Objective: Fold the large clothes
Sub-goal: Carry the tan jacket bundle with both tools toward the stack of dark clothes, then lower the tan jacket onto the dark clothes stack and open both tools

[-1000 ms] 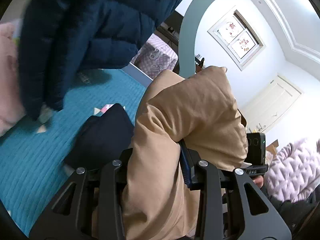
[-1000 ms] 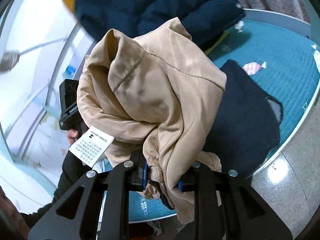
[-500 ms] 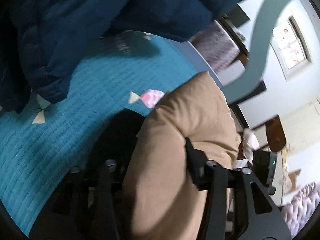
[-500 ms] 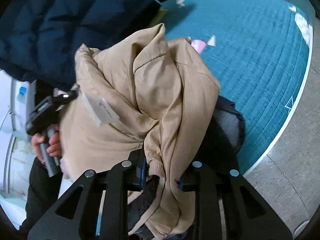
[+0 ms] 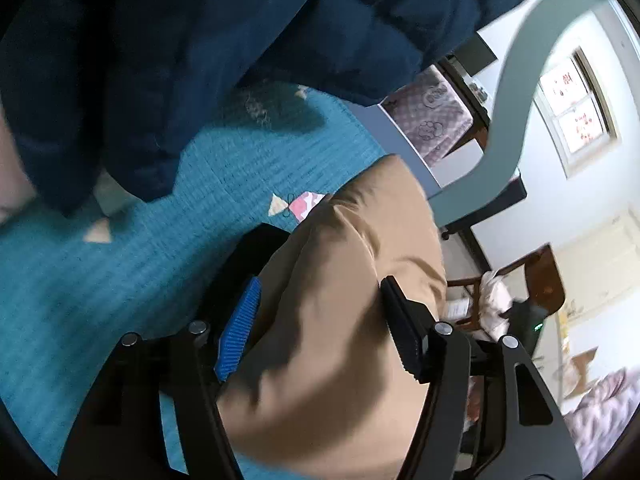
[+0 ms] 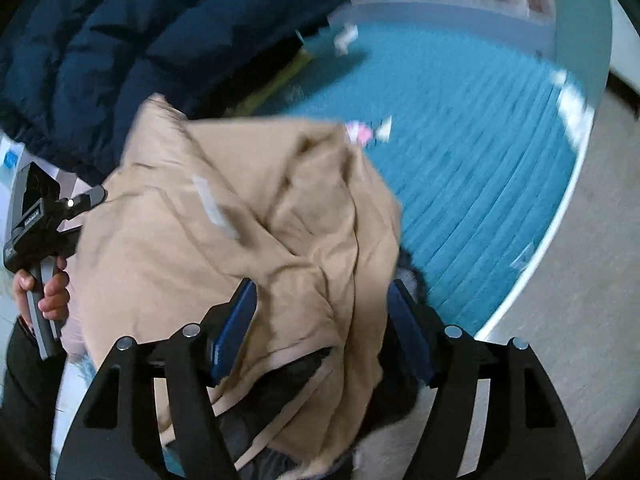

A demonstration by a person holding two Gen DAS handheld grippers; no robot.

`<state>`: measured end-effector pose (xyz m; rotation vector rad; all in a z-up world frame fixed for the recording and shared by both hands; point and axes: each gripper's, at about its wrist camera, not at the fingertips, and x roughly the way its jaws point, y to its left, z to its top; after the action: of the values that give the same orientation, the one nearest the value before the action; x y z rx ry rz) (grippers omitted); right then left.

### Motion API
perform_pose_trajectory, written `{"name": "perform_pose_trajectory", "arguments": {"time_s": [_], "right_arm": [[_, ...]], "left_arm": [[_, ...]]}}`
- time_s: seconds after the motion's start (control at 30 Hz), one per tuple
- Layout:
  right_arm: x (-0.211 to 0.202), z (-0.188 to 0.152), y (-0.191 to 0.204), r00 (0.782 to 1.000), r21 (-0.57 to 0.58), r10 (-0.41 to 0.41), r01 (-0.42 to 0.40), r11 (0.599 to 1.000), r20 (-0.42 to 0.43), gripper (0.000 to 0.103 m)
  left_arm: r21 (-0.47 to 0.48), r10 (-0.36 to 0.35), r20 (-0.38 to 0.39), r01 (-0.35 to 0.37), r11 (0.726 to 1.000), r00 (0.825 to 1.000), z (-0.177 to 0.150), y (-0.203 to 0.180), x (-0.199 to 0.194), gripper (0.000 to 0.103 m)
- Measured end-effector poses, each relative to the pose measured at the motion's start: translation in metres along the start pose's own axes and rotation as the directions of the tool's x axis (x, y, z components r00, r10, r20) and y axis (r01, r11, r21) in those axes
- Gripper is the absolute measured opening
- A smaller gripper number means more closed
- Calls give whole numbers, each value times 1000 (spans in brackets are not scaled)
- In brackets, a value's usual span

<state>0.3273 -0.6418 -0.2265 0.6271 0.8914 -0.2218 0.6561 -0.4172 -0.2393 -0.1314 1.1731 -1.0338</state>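
A bunched tan garment [image 5: 340,320] rests on a folded black garment [image 5: 248,256] on the teal bedspread [image 5: 120,280]. My left gripper [image 5: 320,284] straddles the tan cloth. Its jaws are opening, and the blue left pad [image 5: 240,328] stands clear of the cloth. In the right wrist view the tan garment [image 6: 240,220] fills the space between the spread jaws of my right gripper [image 6: 322,284], which are also opening. A white label [image 6: 216,208] shows on the cloth. The black garment [image 6: 280,392] peeks out underneath. A hand [image 6: 44,296] grips the left gripper's handle beyond the cloth.
A navy puffer jacket [image 5: 200,40] lies heaped on the bed behind the pile, also in the right wrist view [image 6: 140,40]. The bed's white edge [image 6: 552,240] and grey floor [image 6: 580,320] are to the right. A chair [image 5: 536,280] and a lilac quilted jacket [image 5: 600,412] sit off the bed.
Both grippers came down toward the bed with the tan garment, which now sits on the black garment. Both pairs of jaws, earlier pinched on the tan cloth, have spread apart.
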Motion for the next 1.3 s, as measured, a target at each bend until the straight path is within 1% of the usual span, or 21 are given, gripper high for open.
{"name": "perform_pose_trajectory", "arguments": {"time_s": [0.07, 0.13, 0.23, 0.3, 0.33, 0.37, 0.4, 0.43, 0.5, 0.53, 0.63, 0.7, 0.77, 0.8, 0.93, 0.97, 1.0, 1.07, 1.17, 1.2, 1.3], "right_arm": [[-17, -3, 12, 998, -51, -28, 31, 998, 48, 66], [-30, 0, 37, 997, -114, -22, 31, 993, 77, 65], [-34, -8, 72, 996, -187, 71, -61, 980, 49, 65], [-31, -22, 95, 991, -225, 136, -132, 965, 0, 65], [-28, -26, 103, 990, -243, 143, -143, 959, -16, 62], [-23, -33, 113, 989, -269, 141, -147, 952, -39, 56], [-15, -41, 121, 990, -291, 125, -140, 946, -68, 41], [-3, -50, 127, 992, -320, 75, -103, 942, -99, 37], [14, -61, 130, 994, -377, -1, -40, 925, -108, 37], [25, -64, 125, 991, -363, -17, -32, 931, -131, 37], [40, -68, 114, 988, -342, -40, -14, 940, -149, 37], [35, -67, 110, 990, -309, -30, -15, 951, -140, 38], [23, -68, 112, 994, -303, -31, -3, 953, -108, 40], [14, -70, 116, 996, -301, -37, 11, 954, -82, 42], [-18, -92, 139, 996, -339, -81, 87, 937, 32, 59], [-29, -107, 155, 988, -374, -124, 151, 915, 95, 62], [-29, -116, 167, 983, -389, -137, 176, 904, 126, 67], [-34, -138, 186, 978, -383, -135, 188, 904, 160, 68], [-41, -173, 211, 965, -369, -159, 229, 901, 210, 76], [-39, -177, 217, 963, -360, -162, 233, 903, 217, 82], [-39, -200, 233, 955, -349, -179, 256, 901, 238, 83]], "left_arm": [[36, 35, 23, -36, 999, 999, -4, -7, -14, 73], [71, 64, 52, -68, 995, 997, -13, -11, -34, 74], [111, 146, 87, -155, 982, 986, -32, -13, -56, 75], [150, 233, 111, -248, 957, 966, -50, -13, -65, 77], [161, 263, 118, -280, 946, 958, -58, -12, -68, 77], [165, 292, 119, -309, 937, 949, -69, -10, -72, 77], [171, 304, 114, -320, 932, 946, -75, -9, -73, 77], [183, 316, 113, -332, 925, 942, -86, -9, -76, 77], [204, 358, 122, -376, 904, 926, -103, -9, -79, 78], [215, 374, 130, -395, 893, 918, -113, -9, -81, 78], [211, 450, 147, -472, 856, 881, -137, -4, -85, 78], [194, 475, 147, -496, 846, 868, -150, 0, -88, 79], [165, 499, 150, -519, 838, 854, -163, 4, -92, 80], [147, 501, 152, -520, 841, 852, -171, 5, -95, 81], [106, 517, 181, -540, 835, 836, -201, -3, -107, 85], [91, 518, 193, -540, 836, 834, -208, -6, -113, 85], [85, 516, 197, -538, 838, 834, -214, -9, -116, 86], [66, 494, 225, -519, 852, 840, -232, -16, -129, 89], [70, 495, 275, -531, 844, 824, -254, -27, -147, 90], [67, 496, 285, -533, 843, 820, -261, -29, -152, 90], [46, 506, 315, -545, 837, 803, -278, -33, -164, 91]]}}
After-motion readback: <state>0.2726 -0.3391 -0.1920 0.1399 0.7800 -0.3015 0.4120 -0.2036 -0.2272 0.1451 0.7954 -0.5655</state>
